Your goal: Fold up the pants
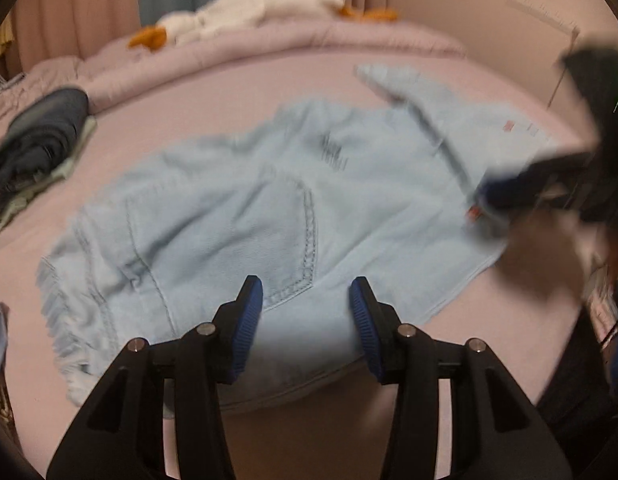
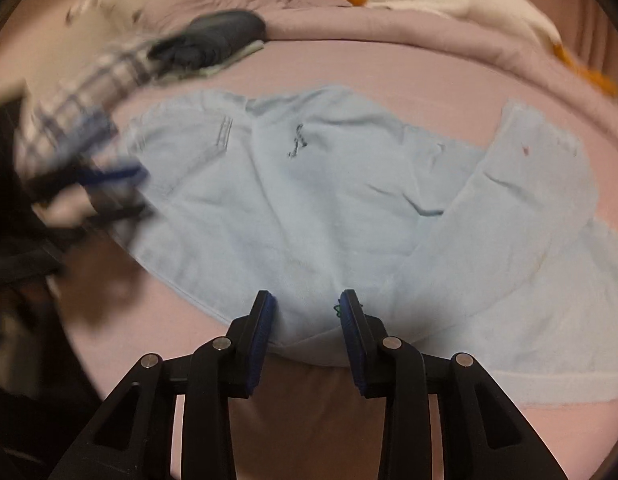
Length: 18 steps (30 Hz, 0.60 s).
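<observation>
The light blue pants (image 1: 269, 208) were spread across the pink bed (image 1: 229, 80), rumpled, one leg laid slantwise over the rest in the right wrist view. The left tool (image 1: 307, 292) was seen hovering above the back-pocket area near the bed's front edge, jaws partly apart, nothing caught between the pads. The right tool (image 2: 307, 304) was likewise held partly open over the denim at the near edge, the cloth lying under it and not pinched. No grip was had by either tool.

Trouble could be foreseen. With the cloth so creased, a closing tool might well have gathered only the top layer, so the fold would have come up lopsided. The fabric at the front edge looked close to sliding off the mattress; a pull toward the person might have dragged it over. The views were smeared with blur, so an aim could easily have been missed. The dark stack of clothes (image 1: 41, 136) lay well apart and was judged no obstacle.
</observation>
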### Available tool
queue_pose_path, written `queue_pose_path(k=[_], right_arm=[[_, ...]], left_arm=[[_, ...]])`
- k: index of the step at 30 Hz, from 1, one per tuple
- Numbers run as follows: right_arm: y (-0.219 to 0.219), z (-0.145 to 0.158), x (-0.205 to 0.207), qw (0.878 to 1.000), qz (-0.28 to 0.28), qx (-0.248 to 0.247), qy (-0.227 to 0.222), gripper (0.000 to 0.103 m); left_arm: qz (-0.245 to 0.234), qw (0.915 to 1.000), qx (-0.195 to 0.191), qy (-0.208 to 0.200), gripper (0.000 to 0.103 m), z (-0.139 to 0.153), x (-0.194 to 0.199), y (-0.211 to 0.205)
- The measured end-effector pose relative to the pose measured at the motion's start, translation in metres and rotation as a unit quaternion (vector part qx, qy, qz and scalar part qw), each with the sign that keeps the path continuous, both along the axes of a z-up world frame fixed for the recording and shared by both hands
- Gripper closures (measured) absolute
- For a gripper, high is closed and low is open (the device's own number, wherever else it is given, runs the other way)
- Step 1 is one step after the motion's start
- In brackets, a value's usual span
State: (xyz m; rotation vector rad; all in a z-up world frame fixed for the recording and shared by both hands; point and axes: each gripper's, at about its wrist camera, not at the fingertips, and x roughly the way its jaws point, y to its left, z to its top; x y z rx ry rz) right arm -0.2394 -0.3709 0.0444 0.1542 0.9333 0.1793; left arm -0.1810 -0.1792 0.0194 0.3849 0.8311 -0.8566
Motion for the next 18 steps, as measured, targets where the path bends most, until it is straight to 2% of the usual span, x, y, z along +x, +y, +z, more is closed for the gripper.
queue_pose_path(k=[4, 6, 8, 9, 13, 18], right_arm=[[-0.048, 0.023, -0.006, 0.996, -0.060, 0.055, -0.036, 0.064], [-0.077, 0.027, -0.002, 0.992, -0.110, 0.054, -0.035, 0.062], [-0.105, 0.028, 0.013, 0.986, -0.164, 0.033, -0.015, 0.062], [-0.121, 0.027, 0.026, 0.981, -0.189, 0.031, -0.004, 0.062], [-0.161, 0.030, 0.078, 0.971, -0.234, 0.053, 0.016, 0.062], [-0.181, 0.029, 0.157, 0.965, -0.257, 0.046, 0.040, 0.062]], left_arm=[[0.003, 0.9995, -0.025, 0.019, 0.056, 0.000, 0.004, 0.004], [0.001, 0.9996, -0.023, 0.017, 0.056, -0.001, 0.004, 0.004], [0.002, 0.9996, -0.024, 0.016, 0.056, -0.001, 0.003, 0.003], [0.003, 0.9995, -0.025, 0.018, 0.055, -0.002, 0.005, 0.003], [0.014, 0.9986, -0.037, 0.035, 0.053, -0.002, 0.008, 0.005], [0.014, 0.9987, -0.035, 0.034, 0.049, -0.002, 0.007, 0.001]])
